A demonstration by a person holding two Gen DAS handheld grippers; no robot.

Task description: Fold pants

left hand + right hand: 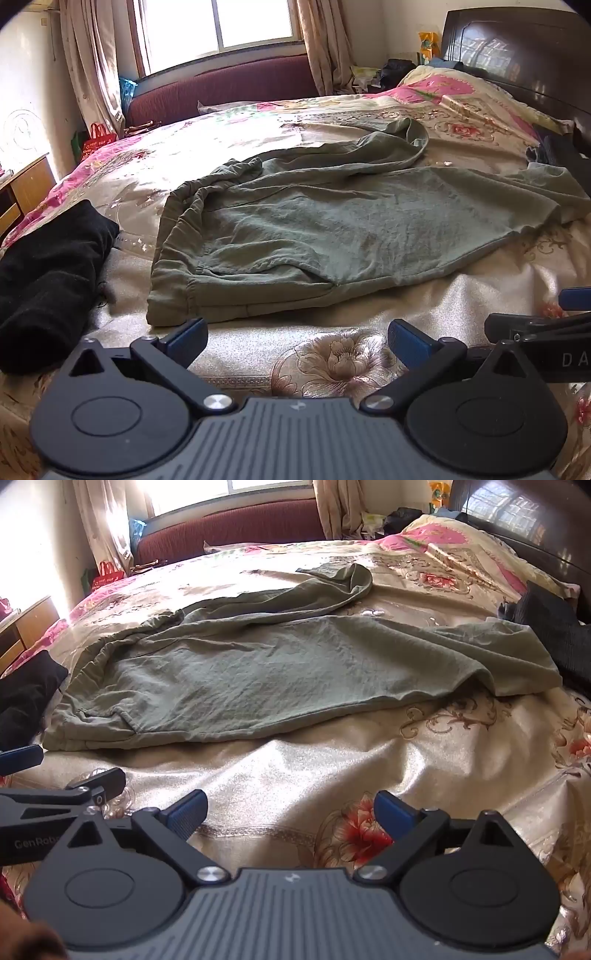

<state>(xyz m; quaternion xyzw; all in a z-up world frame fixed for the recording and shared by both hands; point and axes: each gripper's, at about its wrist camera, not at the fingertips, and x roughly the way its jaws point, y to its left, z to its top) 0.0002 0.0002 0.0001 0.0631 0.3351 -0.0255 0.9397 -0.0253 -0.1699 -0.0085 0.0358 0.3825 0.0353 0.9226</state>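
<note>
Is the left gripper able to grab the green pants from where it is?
Probably yes. The left gripper is open and empty, and only bare bedspread lies between it and the near edge of the pants. The black cloth sits off to the side, out of its way.

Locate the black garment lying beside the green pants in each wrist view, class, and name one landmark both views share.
Left wrist: black garment at lower left, left of the pants' waistband.
Right wrist: black garment at the far left edge.
Shared landmark: green pants.
</note>
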